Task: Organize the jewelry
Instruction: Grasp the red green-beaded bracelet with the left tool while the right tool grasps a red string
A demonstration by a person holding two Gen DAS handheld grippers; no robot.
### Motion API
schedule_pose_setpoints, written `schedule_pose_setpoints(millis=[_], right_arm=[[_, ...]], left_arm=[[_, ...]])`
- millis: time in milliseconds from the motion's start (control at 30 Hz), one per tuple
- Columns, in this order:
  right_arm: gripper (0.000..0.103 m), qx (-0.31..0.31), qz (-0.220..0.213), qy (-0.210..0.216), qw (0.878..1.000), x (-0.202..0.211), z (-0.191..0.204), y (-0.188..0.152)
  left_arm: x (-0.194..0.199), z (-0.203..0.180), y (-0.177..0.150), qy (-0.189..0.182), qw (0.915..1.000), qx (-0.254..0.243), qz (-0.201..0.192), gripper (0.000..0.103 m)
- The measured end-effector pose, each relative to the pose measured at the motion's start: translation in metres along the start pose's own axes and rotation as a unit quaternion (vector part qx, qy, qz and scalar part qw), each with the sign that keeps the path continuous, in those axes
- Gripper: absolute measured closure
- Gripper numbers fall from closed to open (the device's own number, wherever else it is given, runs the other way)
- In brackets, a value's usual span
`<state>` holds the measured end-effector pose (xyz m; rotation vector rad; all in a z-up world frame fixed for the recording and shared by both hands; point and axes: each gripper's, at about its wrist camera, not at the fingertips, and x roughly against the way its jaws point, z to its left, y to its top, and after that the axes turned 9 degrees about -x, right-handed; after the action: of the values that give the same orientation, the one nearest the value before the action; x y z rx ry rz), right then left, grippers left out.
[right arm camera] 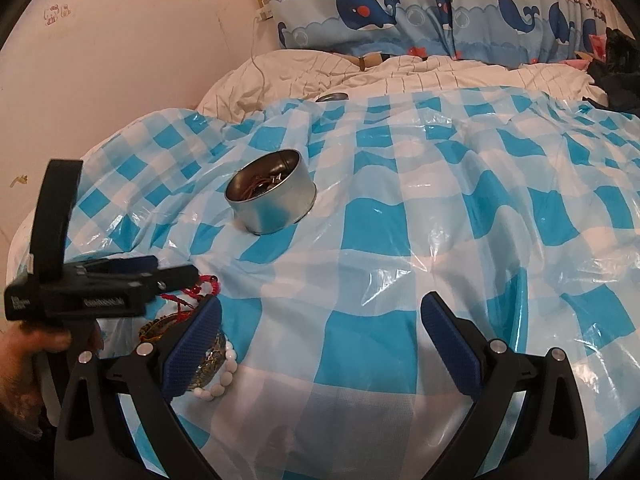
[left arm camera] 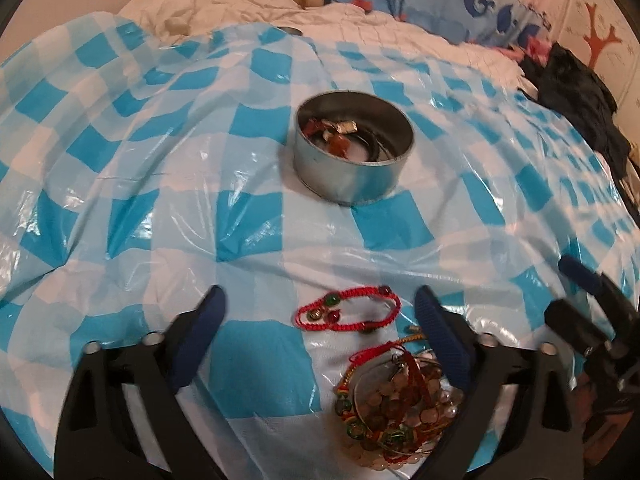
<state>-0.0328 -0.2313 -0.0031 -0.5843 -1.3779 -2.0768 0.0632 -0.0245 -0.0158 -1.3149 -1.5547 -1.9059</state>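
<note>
Red cord bracelet [left arm camera: 347, 309] lies crosswise between spread, empty left gripper [left arm camera: 320, 308] fingers; tin [left arm camera: 354, 152] beyond; right gripper [right arm camera: 320, 312] released, probably farther.

Black claw [left arm camera: 320, 312] frames, blue ribbed pads [right arm camera: 450, 344], silver screws.

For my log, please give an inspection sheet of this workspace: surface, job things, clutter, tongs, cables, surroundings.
Surface: checked blue plastic sheet over a bed, wrinkled.
Job things: tin holding some jewelry; red bracelet lying alone; pile of tangled bracelets nearer; white beads.
Clutter: dark clothes at the sheet's edge.
Tongs: left tongs open over the red bracelet; right tongs open, empty.
Cables: white cable down the wall.
Surroundings: whale curtain, quilt.
</note>
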Motion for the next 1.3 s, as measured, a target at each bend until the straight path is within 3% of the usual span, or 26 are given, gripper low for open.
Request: schedule_pose_setpoints(millis=[33, 67, 100, 200, 233, 400, 733, 767, 800, 900, 967, 1033, 1067, 1100, 1200, 1300], right_arm=[[0.007, 0.000, 0.001, 0.001, 1.000, 0.000, 0.001, 0.000], [0.007, 0.000, 0.002, 0.002, 1.000, 0.000, 0.002, 0.000], [0.007, 0.000, 0.003, 0.005, 1.000, 0.000, 0.003, 0.000], [0.007, 0.005, 0.009, 0.023, 1.000, 0.001, 0.007, 0.000], [0.007, 0.009, 0.010, 0.030, 0.999, 0.002, 0.011, 0.000], [0.007, 0.069, 0.012, 0.074, 0.995, 0.004, 0.040, -0.004], [0.008, 0.139, 0.036, 0.121, 0.982, -0.012, 0.079, -0.009], [0.013, 0.154, 0.040, 0.126, 0.979, -0.014, 0.086, -0.008], [0.027, 0.164, 0.047, 0.130, 0.977, -0.017, 0.091, -0.008], [0.055, 0.194, 0.087, 0.128, 0.969, -0.036, 0.105, -0.010], [0.055, 0.216, 0.106, 0.118, 0.963, -0.048, 0.112, -0.014], [0.063, 0.234, 0.122, 0.112, 0.958, -0.059, 0.116, -0.018], [0.077, 0.241, 0.127, 0.107, 0.956, -0.063, 0.117, -0.020], [0.098, 0.252, 0.134, 0.097, 0.954, -0.068, 0.119, -0.022], [0.099, 0.246, 0.122, 0.108, 0.956, -0.060, 0.116, -0.021], [0.099, 0.200, 0.099, 0.139, 0.965, -0.041, 0.104, -0.008]], left_arm=[[-0.003, 0.000, 0.001, -0.005, 1.0000, 0.003, 0.005, 0.042], [-0.007, 0.003, -0.001, -0.017, 0.9997, 0.009, 0.016, 0.075], [-0.012, 0.003, -0.001, -0.027, 0.9992, 0.012, 0.028, 0.089], [-0.011, 0.007, -0.002, -0.060, 0.9977, 0.023, 0.023, 0.103], [-0.006, 0.011, -0.002, -0.078, 0.9962, 0.036, 0.015, 0.103], [0.016, 0.023, -0.001, -0.095, 0.9935, 0.060, -0.018, 0.103], [0.028, 0.028, 0.008, -0.078, 0.9942, 0.061, -0.041, 0.103], [0.031, 0.030, 0.010, -0.078, 0.9940, 0.062, -0.045, 0.103], [0.032, 0.030, 0.011, -0.076, 0.9940, 0.062, -0.048, 0.103], [0.035, 0.030, 0.012, -0.075, 0.9941, 0.060, -0.051, 0.103], [0.035, 0.029, 0.012, -0.076, 0.9941, 0.058, -0.051, 0.103], [0.036, 0.029, 0.013, -0.074, 0.9943, 0.057, -0.051, 0.103], [0.036, 0.029, 0.013, -0.074, 0.9943, 0.057, -0.051, 0.103], [0.036, 0.029, 0.014, -0.075, 0.9942, 0.057, -0.052, 0.103], [0.037, 0.029, 0.013, -0.075, 0.9941, 0.057, -0.053, 0.103], [0.039, 0.030, 0.015, -0.077, 0.9937, 0.059, -0.056, 0.103]])
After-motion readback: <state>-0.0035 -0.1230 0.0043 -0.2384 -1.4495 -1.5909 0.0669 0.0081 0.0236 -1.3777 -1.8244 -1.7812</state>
